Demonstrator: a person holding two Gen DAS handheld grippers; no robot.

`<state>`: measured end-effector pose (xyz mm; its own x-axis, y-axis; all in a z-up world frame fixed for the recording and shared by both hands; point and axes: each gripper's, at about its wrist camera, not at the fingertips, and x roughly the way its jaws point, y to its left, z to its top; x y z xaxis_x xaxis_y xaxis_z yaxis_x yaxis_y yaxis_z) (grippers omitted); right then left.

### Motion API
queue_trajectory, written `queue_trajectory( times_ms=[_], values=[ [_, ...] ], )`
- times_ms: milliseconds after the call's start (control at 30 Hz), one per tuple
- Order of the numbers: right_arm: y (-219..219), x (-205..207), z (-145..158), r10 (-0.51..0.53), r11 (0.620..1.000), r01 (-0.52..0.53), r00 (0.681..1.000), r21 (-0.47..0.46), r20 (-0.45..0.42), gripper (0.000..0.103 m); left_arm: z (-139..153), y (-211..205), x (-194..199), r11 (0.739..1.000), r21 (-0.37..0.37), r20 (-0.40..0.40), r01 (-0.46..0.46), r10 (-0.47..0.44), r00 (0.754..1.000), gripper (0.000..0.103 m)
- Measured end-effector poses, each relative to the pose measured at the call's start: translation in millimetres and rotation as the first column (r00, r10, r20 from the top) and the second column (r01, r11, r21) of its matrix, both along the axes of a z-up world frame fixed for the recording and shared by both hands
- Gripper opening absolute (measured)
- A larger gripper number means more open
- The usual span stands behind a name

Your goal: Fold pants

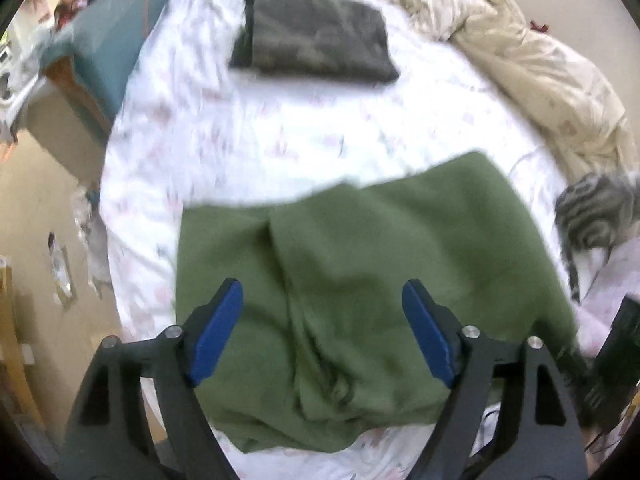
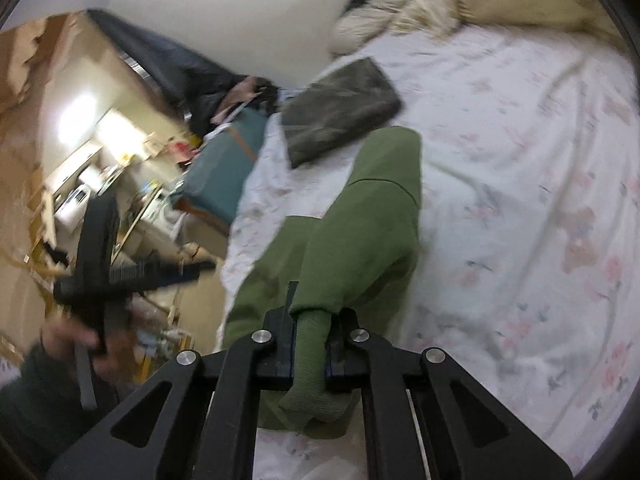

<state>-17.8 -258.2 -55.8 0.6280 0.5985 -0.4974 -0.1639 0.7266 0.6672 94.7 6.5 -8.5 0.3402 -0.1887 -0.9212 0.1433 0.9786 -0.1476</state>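
The green pants (image 1: 360, 280) lie partly folded on the white floral bed sheet (image 1: 240, 128). My left gripper (image 1: 322, 300) is open and hovers just above them, its blue pads (image 1: 218, 332) spread wide, holding nothing. My right gripper (image 2: 313, 320) is shut on a bunched edge of the green pants (image 2: 368, 216) and lifts it off the sheet (image 2: 520, 200). The left gripper (image 2: 132, 272) also shows in the right wrist view, held in a hand beyond the bed's left edge.
A folded camouflage garment (image 1: 316, 36) lies at the far end of the bed. A crumpled beige duvet (image 1: 532, 64) lies along the right side, with a striped cloth (image 1: 596, 212) beside it. A teal piece of furniture (image 1: 108, 44) and floor clutter are left of the bed.
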Motion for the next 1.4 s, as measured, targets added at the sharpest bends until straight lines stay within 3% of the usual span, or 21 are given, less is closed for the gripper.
queue_trajectory(
  times_ms=[167, 400, 433, 500, 533, 567, 700, 900, 1067, 1133, 1267, 1333, 1400],
  values=[
    [20.0, 1.4, 7.7, 0.080, 0.997, -0.079, 0.996, -0.013, 0.036, 0.008, 28.0, -44.6, 29.9, 0.997, -0.067, -0.019, 0.041, -0.043, 0.999, 0.079],
    [55.7, -3.5, 15.7, 0.221, 0.973, -0.214, 0.972, -0.092, 0.082, 0.009, 10.9, -119.6, 47.4, 0.976, -0.153, -0.132, 0.155, -0.176, 0.976, 0.078],
    [61.2, -5.3, 16.0, 0.242, 0.967, -0.233, 0.967, -0.101, 0.086, 0.009, 9.0, -127.8, 47.8, 0.975, -0.131, -0.123, 0.179, -0.195, 0.973, 0.074],
    [70.8, -6.8, 16.2, 0.274, 0.957, -0.263, 0.958, -0.120, 0.087, 0.009, 7.4, -132.5, 46.9, 0.974, -0.079, -0.098, 0.213, -0.220, 0.971, 0.050],
    [76.7, -8.2, 16.9, 0.286, 0.952, -0.272, 0.954, -0.139, 0.092, 0.009, 6.3, -133.0, 46.3, 0.970, -0.048, -0.089, 0.237, -0.240, 0.967, 0.028],
    [80.1, -8.0, 17.0, 0.290, 0.950, -0.275, 0.953, -0.146, 0.090, 0.009, 5.1, -129.7, 44.7, 0.965, -0.027, -0.086, 0.262, -0.264, 0.961, 0.009],
    [90.2, -2.8, 19.7, 0.316, 0.944, -0.305, 0.945, -0.123, 0.079, 0.009, 16.7, -100.7, 36.6, 0.955, 0.027, -0.034, 0.294, -0.293, 0.956, 0.006],
    [156.3, -0.6, 34.8, 0.412, 0.904, -0.394, 0.907, -0.167, 0.084, 0.009, 32.8, -12.2, 28.6, 0.978, 0.024, 0.011, 0.206, -0.206, 0.979, 0.006],
    [233.1, 4.7, 20.3, 0.497, 0.849, -0.484, 0.868, -0.211, 0.010, 0.015, 1.0, 65.9, 25.5, 0.992, 0.081, -0.029, 0.101, -0.099, 0.995, 0.005],
    [255.7, 3.8, 9.2, 0.527, 0.826, -0.519, 0.850, -0.221, -0.026, 0.023, -19.9, 90.4, 25.5, 0.994, 0.085, -0.065, 0.065, -0.059, 0.996, 0.005],
    [261.8, -6.9, 4.7, 0.580, 0.788, -0.573, 0.814, -0.225, -0.042, 0.071, -58.8, 121.2, 29.1, 0.993, 0.119, -0.111, 0.014, -0.001, 0.994, 0.005],
    [246.5, -11.4, 9.9, 0.574, 0.791, -0.562, 0.818, -0.241, -0.021, 0.070, -72.5, 127.6, 28.0, 0.992, 0.126, -0.133, 0.012, 0.005, 0.991, 0.006],
    [214.3, -8.3, 17.7, 0.513, 0.827, -0.488, 0.858, -0.281, 0.017, 0.069, -82.3, 124.9, 26.6, 0.993, 0.118, -0.159, 0.026, -0.007, 0.987, 0.007]
  ],
)
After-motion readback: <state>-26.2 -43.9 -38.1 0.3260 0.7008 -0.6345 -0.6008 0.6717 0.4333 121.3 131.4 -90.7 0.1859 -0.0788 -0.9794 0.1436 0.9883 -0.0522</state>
